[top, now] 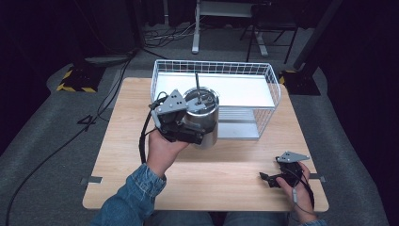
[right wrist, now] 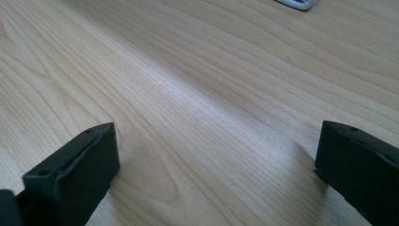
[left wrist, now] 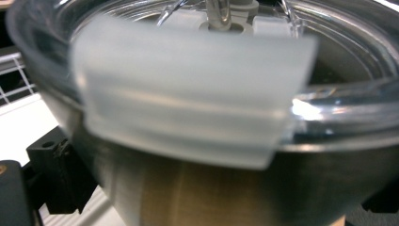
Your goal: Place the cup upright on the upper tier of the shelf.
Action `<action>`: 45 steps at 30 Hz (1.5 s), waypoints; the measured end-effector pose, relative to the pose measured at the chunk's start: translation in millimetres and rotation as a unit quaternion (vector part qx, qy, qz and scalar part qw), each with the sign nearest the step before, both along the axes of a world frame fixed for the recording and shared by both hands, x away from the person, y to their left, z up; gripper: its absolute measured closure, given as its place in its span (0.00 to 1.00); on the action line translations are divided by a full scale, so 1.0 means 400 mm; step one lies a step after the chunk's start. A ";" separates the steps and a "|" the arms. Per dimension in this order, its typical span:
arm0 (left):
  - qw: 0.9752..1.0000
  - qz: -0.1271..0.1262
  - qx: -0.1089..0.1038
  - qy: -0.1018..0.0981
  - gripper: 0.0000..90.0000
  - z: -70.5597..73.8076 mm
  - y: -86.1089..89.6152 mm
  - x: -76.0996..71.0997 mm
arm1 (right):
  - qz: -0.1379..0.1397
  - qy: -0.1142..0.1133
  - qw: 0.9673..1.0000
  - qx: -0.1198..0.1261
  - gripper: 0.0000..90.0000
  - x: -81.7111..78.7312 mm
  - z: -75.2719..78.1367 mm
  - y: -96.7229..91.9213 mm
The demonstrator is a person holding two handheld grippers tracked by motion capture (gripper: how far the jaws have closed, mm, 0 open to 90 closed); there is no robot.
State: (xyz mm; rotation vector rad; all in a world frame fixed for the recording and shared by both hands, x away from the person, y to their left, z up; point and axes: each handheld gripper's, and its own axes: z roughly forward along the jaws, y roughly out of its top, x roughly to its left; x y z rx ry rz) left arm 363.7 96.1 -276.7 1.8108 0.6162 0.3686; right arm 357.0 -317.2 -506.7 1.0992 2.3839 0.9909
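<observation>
Closest to the lens in the left gripper view is a frosted plastic tab (left wrist: 188,103) on the clear lid (left wrist: 348,108) of a steel pot (left wrist: 197,188), blurry from being so near. One black jaw pokes in at the lower left edge against the pot's side, so the left gripper (top: 181,123) looks clamped on the pot.

The high view gives what that close-up can't: the pot (top: 207,120) sits at the front left corner of a white wire basket (top: 270,89) on the wooden table (top: 117,155), with a dark rod (top: 198,84) sticking up from its lid (can't tell if the pot is lifted or resting).

The right gripper (top: 272,178) is held low near the table's front right edge, well apart from the pot. Its own view shows both jaws spread wide with just bare wood grain (right wrist: 211,94) between them.
</observation>
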 end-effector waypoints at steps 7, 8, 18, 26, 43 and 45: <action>1.000 0.016 0.001 -0.005 0.04 0.030 0.000 0.039 | 0.000 0.000 1.000 0.000 0.01 0.000 0.000 0.000; 1.000 0.018 -0.001 -0.005 0.04 0.036 0.000 0.046 | 0.000 0.000 1.000 0.000 0.01 0.000 0.000 0.000; 0.999 0.044 -0.006 -0.009 0.04 0.079 -0.005 0.102 | 0.000 -0.003 1.000 -0.001 0.01 -0.002 0.000 0.001; 0.998 0.061 -0.008 -0.016 0.04 0.104 -0.017 0.147 | 0.000 -0.001 1.000 0.001 0.01 0.000 0.000 0.001; 0.994 0.110 -0.019 -0.009 0.04 0.114 -0.036 0.267 | -0.001 0.000 1.000 0.001 0.01 0.000 0.000 0.001; 0.993 0.118 -0.016 -0.009 0.04 0.114 -0.042 0.286 | 0.000 0.000 1.000 0.001 0.01 0.000 0.000 0.001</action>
